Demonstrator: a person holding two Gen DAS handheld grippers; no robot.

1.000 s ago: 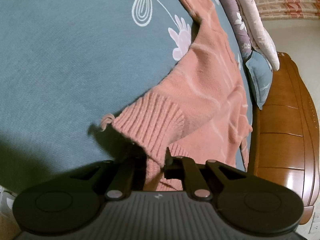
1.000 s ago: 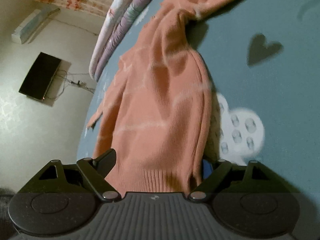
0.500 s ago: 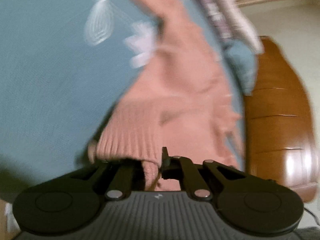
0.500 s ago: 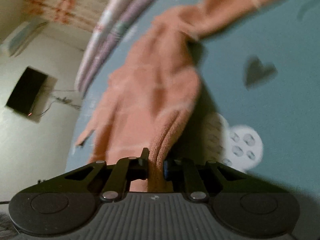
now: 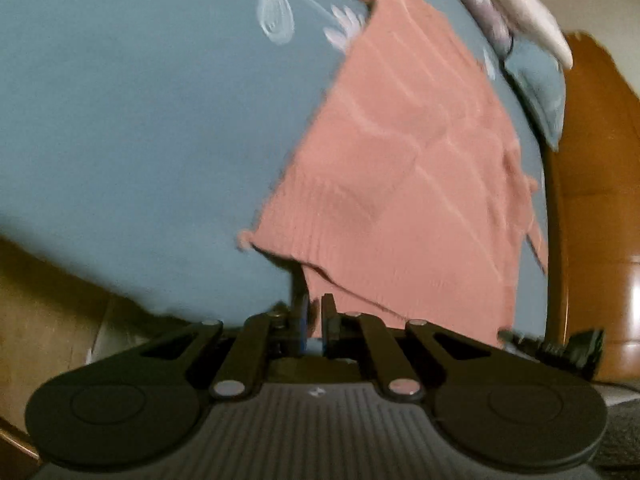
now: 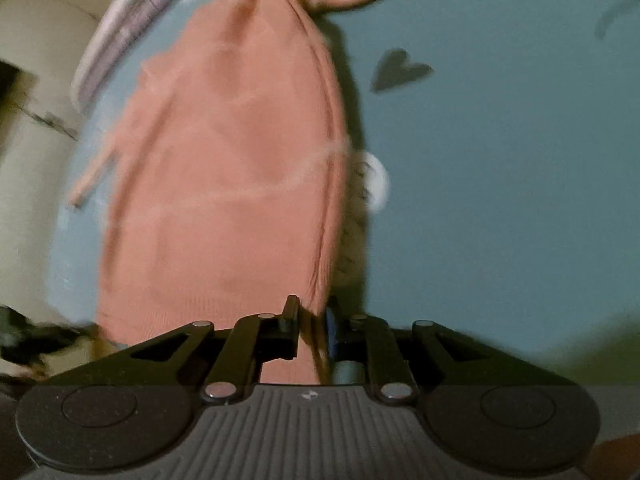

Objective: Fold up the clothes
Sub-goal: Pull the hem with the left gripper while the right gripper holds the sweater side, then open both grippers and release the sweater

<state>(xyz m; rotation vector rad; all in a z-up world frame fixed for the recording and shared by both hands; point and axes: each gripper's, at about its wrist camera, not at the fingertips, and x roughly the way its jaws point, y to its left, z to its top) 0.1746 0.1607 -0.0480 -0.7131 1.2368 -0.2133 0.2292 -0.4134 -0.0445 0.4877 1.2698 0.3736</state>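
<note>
I've got both grippers — left gripper (image 5: 315, 312), right gripper (image 6: 312, 316), its jaws just closing — pinched on the pink sweater's (image 5: 404, 184) hem, stretching toward twelve o'clock over the bed (image 5: 140, 120), taut for folding.

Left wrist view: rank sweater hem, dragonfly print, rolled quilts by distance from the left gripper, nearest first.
1. sweater hem, pinched in the left gripper, bottom centre.
2. dragonfly print on the bedsheet, upper middle.
3. rolled quilts, top right at the bed's far end.

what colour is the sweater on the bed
Salmon pink sweater with thin pale lines; clearest in the left wrist view.
</note>
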